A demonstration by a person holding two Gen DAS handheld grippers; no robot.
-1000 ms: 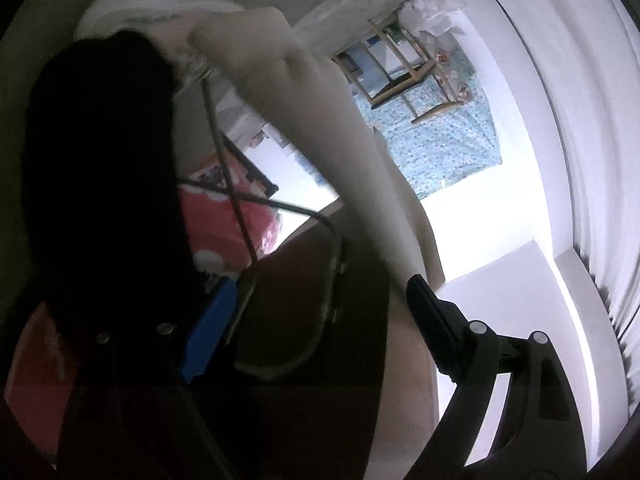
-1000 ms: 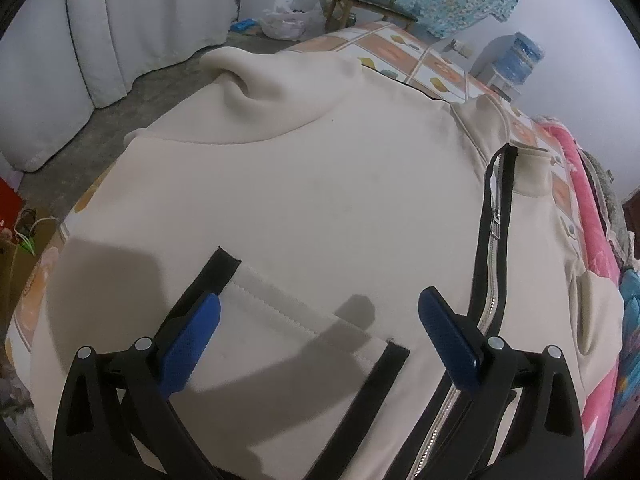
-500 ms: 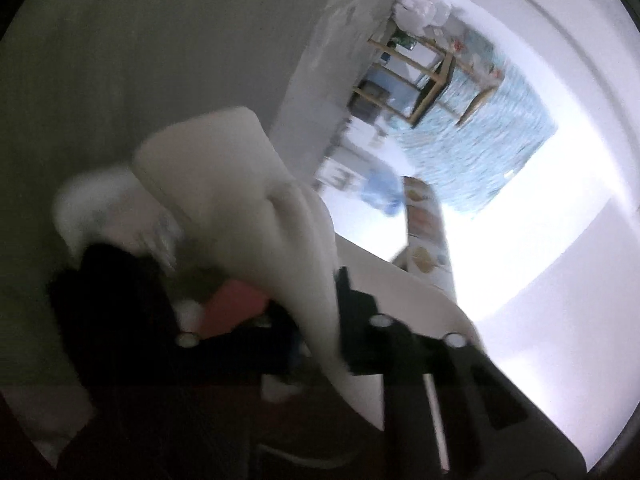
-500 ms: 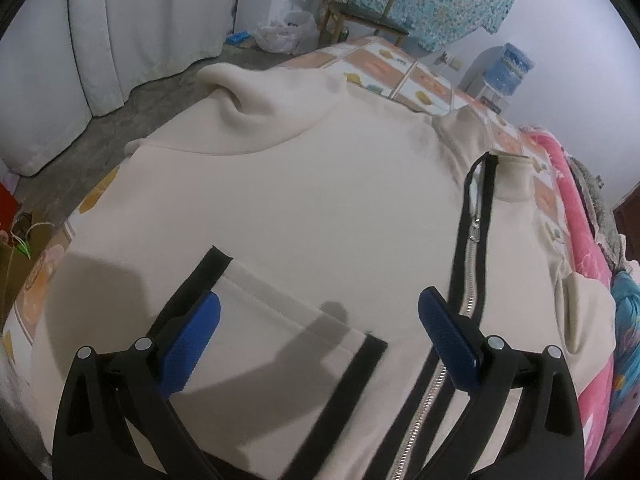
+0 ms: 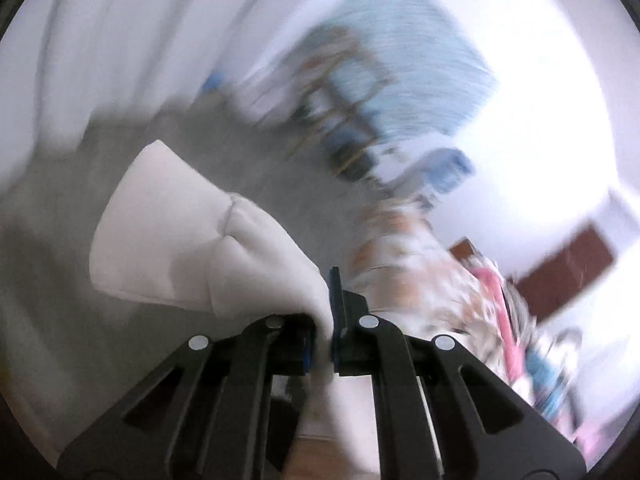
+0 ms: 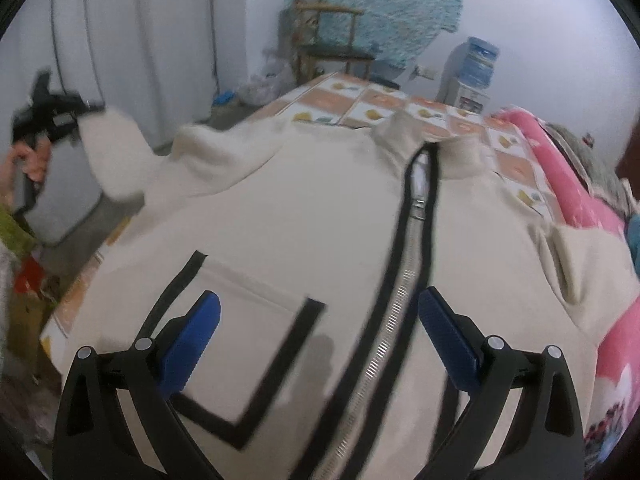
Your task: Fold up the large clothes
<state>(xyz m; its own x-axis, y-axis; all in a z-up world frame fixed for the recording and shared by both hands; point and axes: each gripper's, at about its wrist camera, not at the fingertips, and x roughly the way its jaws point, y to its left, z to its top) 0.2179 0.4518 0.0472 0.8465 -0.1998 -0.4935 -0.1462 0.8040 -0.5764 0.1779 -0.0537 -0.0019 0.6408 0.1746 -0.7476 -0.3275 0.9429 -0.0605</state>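
A bed point(image 6: 360, 100) with a tiled-pattern sheet fills a white-walled room, and a cream jacket point(image 6: 300, 208) lies spread across it, zip point(image 6: 404, 292) up. The left gripper point(image 5: 323, 320) has its jaws pinching the sleeve point(image 5: 192, 248), lifted off the bed's edge. The right gripper point(image 6: 316, 344) hovers over the pocket point(image 6: 240, 320), jaws spread. Sleeve folding seems underway; next, the sleeve likely needs laying flat across the chest.

No legible text or labels anywhere.
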